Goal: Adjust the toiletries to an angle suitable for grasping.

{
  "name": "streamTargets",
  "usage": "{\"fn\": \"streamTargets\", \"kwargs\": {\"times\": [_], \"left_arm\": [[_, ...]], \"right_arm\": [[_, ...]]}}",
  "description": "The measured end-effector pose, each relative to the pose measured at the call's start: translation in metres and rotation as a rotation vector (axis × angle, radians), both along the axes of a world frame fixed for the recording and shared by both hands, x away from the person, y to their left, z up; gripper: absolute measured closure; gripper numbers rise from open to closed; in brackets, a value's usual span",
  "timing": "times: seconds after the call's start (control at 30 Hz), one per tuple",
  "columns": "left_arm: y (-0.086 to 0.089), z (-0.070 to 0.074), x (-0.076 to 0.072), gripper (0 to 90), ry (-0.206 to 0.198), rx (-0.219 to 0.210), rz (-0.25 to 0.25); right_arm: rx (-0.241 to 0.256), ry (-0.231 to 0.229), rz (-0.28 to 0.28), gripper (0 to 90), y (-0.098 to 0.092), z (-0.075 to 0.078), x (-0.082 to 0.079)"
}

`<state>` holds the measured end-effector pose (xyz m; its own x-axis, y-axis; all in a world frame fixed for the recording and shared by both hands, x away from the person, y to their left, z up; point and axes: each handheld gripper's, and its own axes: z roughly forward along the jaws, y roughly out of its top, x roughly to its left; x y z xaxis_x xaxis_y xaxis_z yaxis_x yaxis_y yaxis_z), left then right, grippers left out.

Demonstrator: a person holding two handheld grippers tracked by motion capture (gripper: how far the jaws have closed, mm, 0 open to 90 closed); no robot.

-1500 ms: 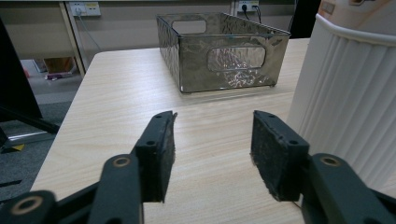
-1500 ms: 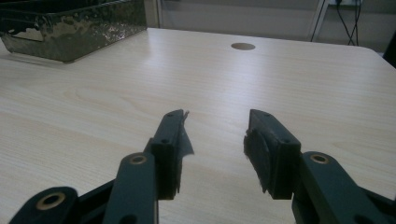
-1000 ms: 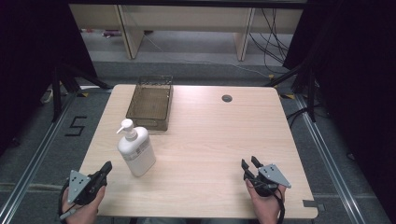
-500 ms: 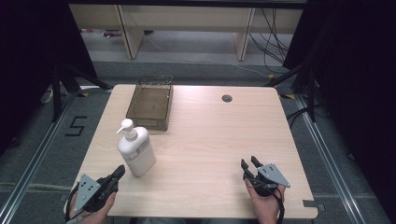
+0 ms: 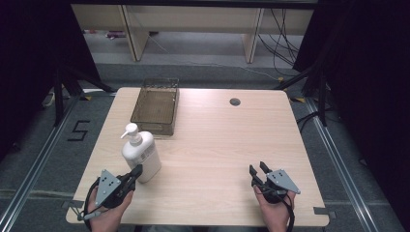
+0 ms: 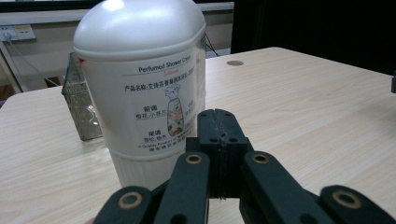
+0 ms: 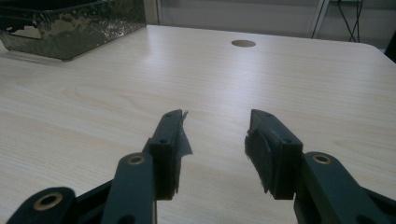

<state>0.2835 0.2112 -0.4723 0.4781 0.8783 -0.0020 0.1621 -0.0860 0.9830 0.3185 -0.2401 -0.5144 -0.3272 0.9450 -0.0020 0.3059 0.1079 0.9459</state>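
Note:
A white pump bottle (image 5: 140,152) stands upright on the wooden table (image 5: 217,140), left of the middle; its printed label (image 6: 161,107) faces the left gripper view. My left gripper (image 5: 137,171) is shut, its jaws pressed together, with the tips right at the bottle's base (image 6: 140,165) on its near side. My right gripper (image 5: 257,169) rests near the table's front right, open, with bare wood between its fingers (image 7: 173,140).
A dark wire-mesh basket (image 5: 155,105) sits at the back left of the table, just behind the bottle. A round cable hole (image 5: 235,102) lies at the back centre. Shelving legs and cables stand beyond the far edge.
My left gripper has moved from the table's front left corner rightward and forward, up to the bottle's base. The right gripper has stayed put.

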Motion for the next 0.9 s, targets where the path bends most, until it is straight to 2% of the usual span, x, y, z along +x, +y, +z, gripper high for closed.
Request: {"fn": "streamTargets", "kwargs": {"times": [0.13, 0.23, 0.4, 0.7, 0.9], "left_arm": [[0.002, -0.001, 0.003, 89.8, 0.025, 0.017, 0.010], [0.003, -0.002, 0.004, 89.8, 0.025, 0.018, 0.011], [0.005, -0.001, 0.004, 89.8, 0.029, 0.024, 0.021], [0.015, -0.001, 0.008, 89.8, 0.037, 0.017, 0.064], [0.025, -0.003, 0.017, 89.8, 0.040, 0.008, 0.098]], "right_arm": [[0.001, -0.007, -0.007, 55.8, 0.000, 0.000, 0.000], [-0.008, -0.013, -0.004, 55.7, 0.000, 0.000, 0.000], [0.010, 0.002, -0.004, 55.5, 0.001, 0.000, 0.000], [0.011, 0.002, -0.006, 55.4, 0.002, -0.001, 0.000], [0.008, 0.002, -0.007, 55.2, 0.001, 0.000, 0.000]]}}
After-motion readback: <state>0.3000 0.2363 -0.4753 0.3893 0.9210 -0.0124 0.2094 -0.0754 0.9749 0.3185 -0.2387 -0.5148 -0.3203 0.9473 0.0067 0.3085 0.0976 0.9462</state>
